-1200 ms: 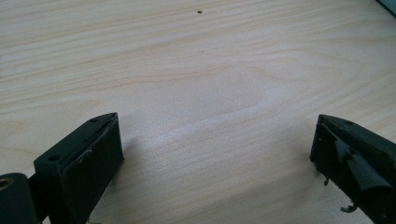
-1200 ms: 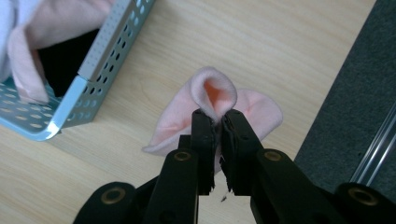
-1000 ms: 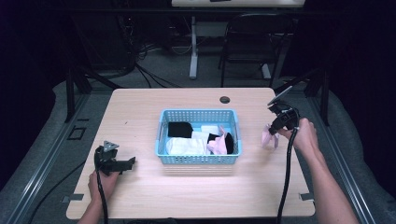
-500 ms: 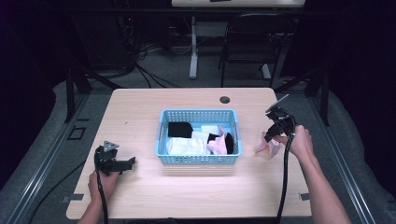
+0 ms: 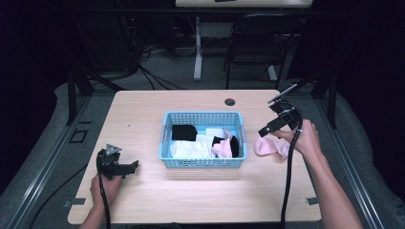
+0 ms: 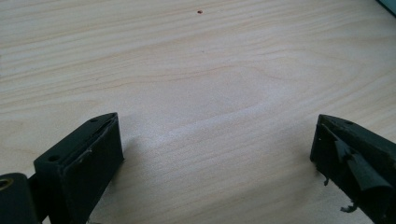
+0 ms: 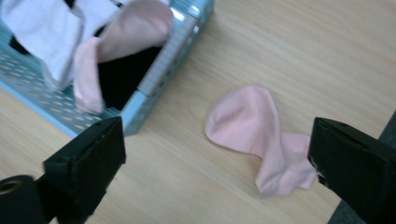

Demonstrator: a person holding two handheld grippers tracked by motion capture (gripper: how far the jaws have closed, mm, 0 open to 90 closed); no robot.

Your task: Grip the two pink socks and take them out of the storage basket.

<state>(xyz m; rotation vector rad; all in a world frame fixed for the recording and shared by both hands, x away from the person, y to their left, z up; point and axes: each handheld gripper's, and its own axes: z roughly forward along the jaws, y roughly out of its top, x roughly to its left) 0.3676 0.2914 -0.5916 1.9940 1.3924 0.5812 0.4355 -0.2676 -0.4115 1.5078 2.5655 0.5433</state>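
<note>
**Pink sock on the counter, my jaws spread above it**

My right gripper point(image 5: 272, 125) hangs over the right side of the counter point(image 5: 143, 119), jaws spread wide and holding nothing. Between them, in the right gripper view, lies the pink sock point(image 7: 257, 135), flat on the wood and just beside the blue basket point(image 7: 154, 74), not touching it. From the high view the same pink sock point(image 5: 270, 146) sits right of the blue basket point(image 5: 203, 162), close to my right hand point(image 5: 305, 138). Inside the basket are a white sock point(image 7: 42, 32), a second pink one point(image 7: 126, 28) draped near the rim, and something black beneath them. My left gripper point(image 5: 117, 166) rests low at the counter's front left, well apart from the basket, its jaws also spread, with only bare wood between them in the left gripper view.
</note>
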